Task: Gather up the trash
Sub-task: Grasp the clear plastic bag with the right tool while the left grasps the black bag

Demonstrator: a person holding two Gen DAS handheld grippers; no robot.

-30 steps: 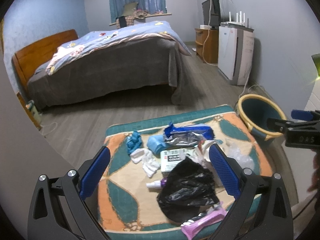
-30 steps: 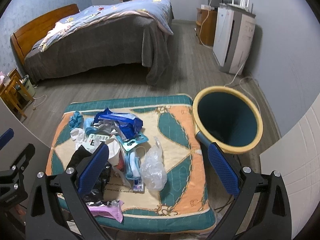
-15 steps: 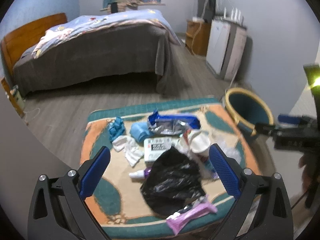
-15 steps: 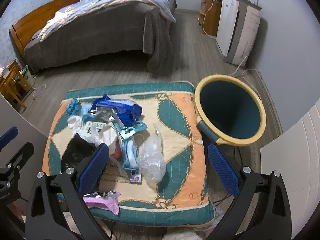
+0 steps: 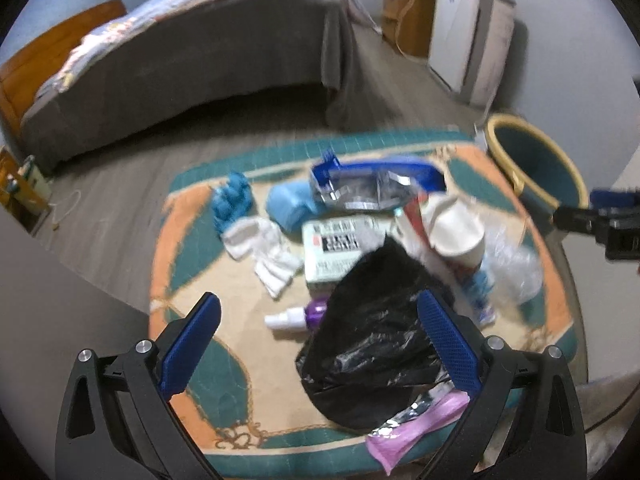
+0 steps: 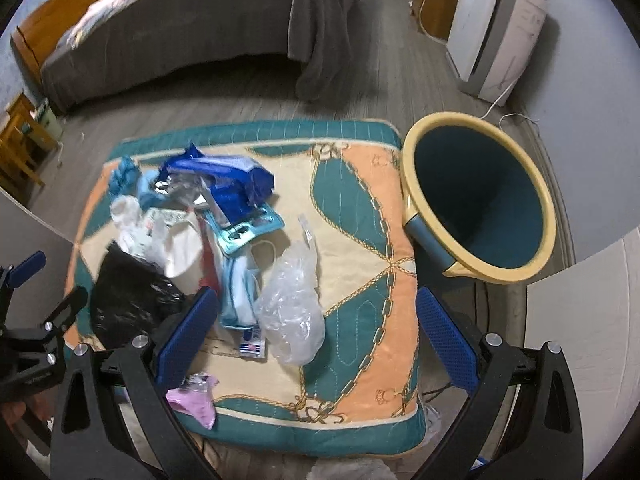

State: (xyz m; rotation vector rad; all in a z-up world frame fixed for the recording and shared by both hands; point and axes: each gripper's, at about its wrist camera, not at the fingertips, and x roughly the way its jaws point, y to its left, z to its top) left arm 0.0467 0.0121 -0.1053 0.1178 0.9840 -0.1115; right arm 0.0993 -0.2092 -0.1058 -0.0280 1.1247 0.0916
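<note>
Trash lies in a pile on a patterned cushion [image 5: 188,240] [image 6: 360,208]. A black plastic bag [image 5: 372,332] [image 6: 128,300] lies nearest, with a blue foil wrapper [image 5: 376,184] [image 6: 224,180], a paper cup [image 5: 456,232], white tissues [image 5: 264,248], a clear plastic bag [image 6: 292,308] and a pink wrapper [image 5: 412,420]. A teal bin with a yellow rim [image 6: 480,200] [image 5: 536,164] stands right of the cushion. My left gripper [image 5: 316,352] is open and empty over the black bag. My right gripper [image 6: 316,336] is open and empty over the clear bag.
A bed [image 5: 192,52] with a grey cover stands behind the cushion across a strip of wood floor. A white appliance [image 6: 496,28] and a wooden cabinet [image 5: 408,20] stand at the right wall. A small wooden stand [image 6: 20,144] is at the left.
Both grippers have moved forward and down toward the trash pile, which looks larger now. Both stay open. Nothing on the cushion has moved.
</note>
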